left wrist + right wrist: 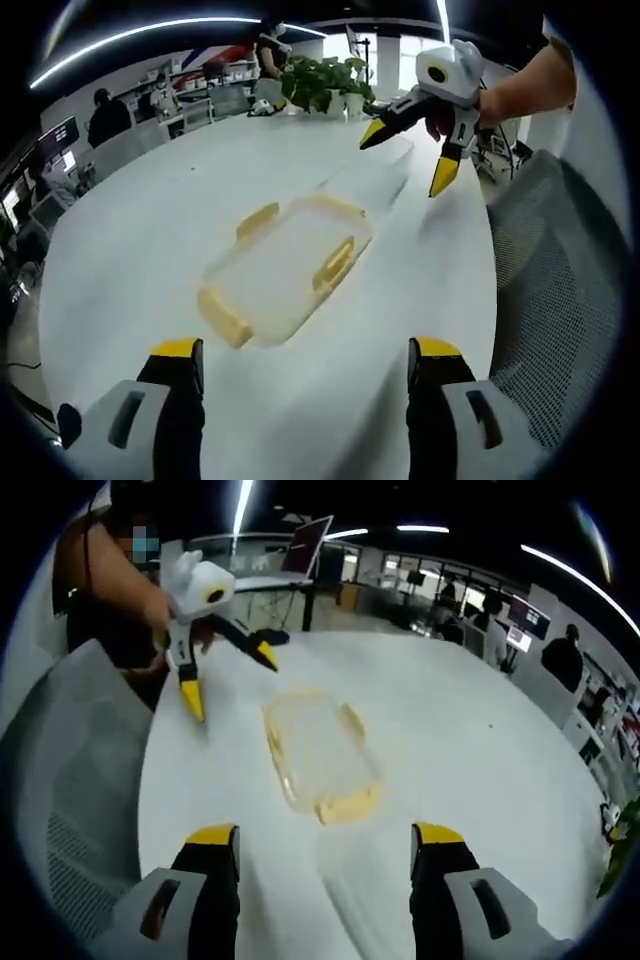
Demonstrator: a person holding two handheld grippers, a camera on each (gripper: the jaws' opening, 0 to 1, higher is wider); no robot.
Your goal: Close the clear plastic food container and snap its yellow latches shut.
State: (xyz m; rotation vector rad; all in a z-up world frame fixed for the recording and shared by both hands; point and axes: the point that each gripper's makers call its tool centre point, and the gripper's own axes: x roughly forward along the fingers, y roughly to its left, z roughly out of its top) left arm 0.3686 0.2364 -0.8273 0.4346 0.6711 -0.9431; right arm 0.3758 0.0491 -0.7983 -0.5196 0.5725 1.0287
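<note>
**Both grippers open above the container on the white table**

The clear container [290, 265] lies flat on the white table [130, 260], roughly mid-table, with its lid on; whether it is fully seated I cannot tell. Yellow latches [335, 265] sit along its sides, one on each long side and one at the near short end in the left gripper view; they look flipped outward rather than pressed down, but the blur makes that uncertain. In the right gripper view the same container [320, 755] sits ahead of the jaws, its yellow end latch [350, 802] nearest the camera.

The left gripper [305, 365] hangs over the table short of the container, jaws spread wide, nothing between them, not touching the box. It also appears in the right gripper view [228, 675], held by a hand [155, 610], jaws apart, above the table just beside the far end of the container.

The right gripper [325, 855] is likewise released, jaws wide, empty, near the container's end latch but apart from it. In the left gripper view it [410, 150] hovers past the far end of the container, jaws splayed.

A mesh chair [560, 290] stands at the table edge. Potted plants [325, 80] sit at the far end of the table, with people and desks behind
</note>
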